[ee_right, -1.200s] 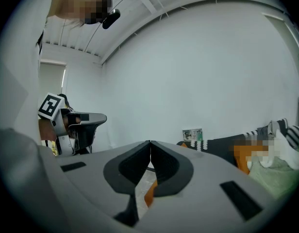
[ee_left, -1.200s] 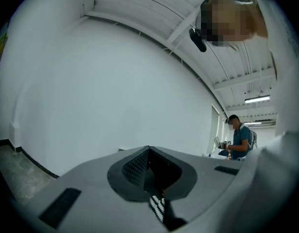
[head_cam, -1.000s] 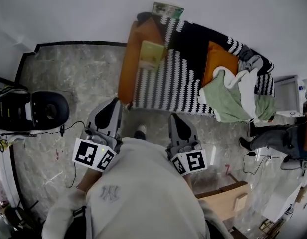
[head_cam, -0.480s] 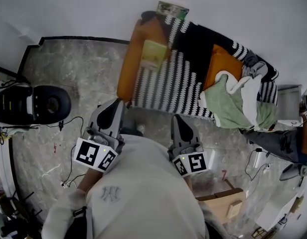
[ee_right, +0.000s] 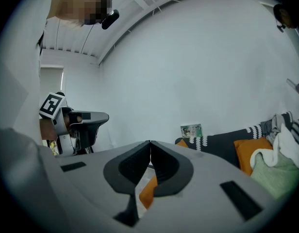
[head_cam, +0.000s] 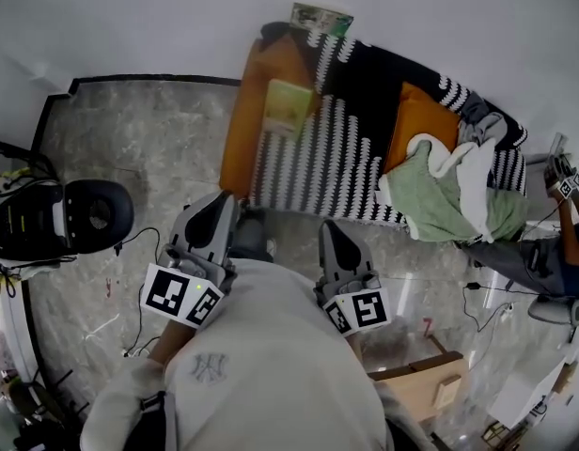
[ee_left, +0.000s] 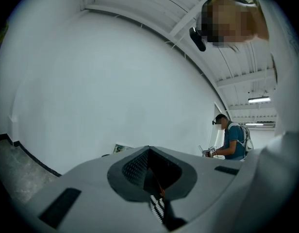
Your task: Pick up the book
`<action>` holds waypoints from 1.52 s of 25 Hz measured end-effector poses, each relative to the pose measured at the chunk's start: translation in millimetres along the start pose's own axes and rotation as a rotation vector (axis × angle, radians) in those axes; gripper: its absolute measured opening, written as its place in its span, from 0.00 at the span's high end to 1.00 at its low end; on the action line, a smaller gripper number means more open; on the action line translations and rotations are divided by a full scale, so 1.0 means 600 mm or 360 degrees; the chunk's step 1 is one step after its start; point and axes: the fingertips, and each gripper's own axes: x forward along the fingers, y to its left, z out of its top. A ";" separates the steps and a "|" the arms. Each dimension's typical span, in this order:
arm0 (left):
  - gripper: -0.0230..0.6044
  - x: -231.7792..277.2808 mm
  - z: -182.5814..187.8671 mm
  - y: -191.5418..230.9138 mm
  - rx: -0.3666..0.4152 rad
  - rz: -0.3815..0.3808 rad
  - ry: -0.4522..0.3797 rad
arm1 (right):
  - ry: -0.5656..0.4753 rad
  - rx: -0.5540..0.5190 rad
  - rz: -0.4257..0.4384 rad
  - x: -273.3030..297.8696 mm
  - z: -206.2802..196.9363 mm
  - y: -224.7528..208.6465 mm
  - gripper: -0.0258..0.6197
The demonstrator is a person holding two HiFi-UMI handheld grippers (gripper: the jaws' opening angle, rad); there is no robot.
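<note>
The book point(head_cam: 288, 104), thin with a yellow-green cover, lies flat on the striped blanket at the left end of the sofa point(head_cam: 241, 130). Both grippers hang over the marble floor in front of the sofa, well short of the book. My left gripper point(head_cam: 221, 201) points at the sofa's orange arm; its jaws point(ee_left: 149, 148) meet at the tips with nothing between them. My right gripper point(head_cam: 328, 225) is shut and empty too, and its tips point(ee_right: 150, 142) touch in the right gripper view. The book does not show in either gripper view.
A framed picture point(head_cam: 320, 16) leans on the wall behind the sofa. Orange cushion point(head_cam: 419, 125) and green cloth point(head_cam: 430, 194) fill the sofa's right half. A black office chair point(head_cam: 83, 216) stands left, cables trail on the floor, a person point(head_cam: 539, 256) sits right, a cardboard box point(head_cam: 430, 383) lies near.
Both grippers have edged a little forward toward the sofa, still shut. The person at the right edge has shifted.
</note>
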 end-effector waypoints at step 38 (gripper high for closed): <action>0.96 0.305 0.087 0.217 -0.0072 -0.0211 0.0137 | 0.0038 0.0072 -0.0210 0.318 0.102 -0.091 0.93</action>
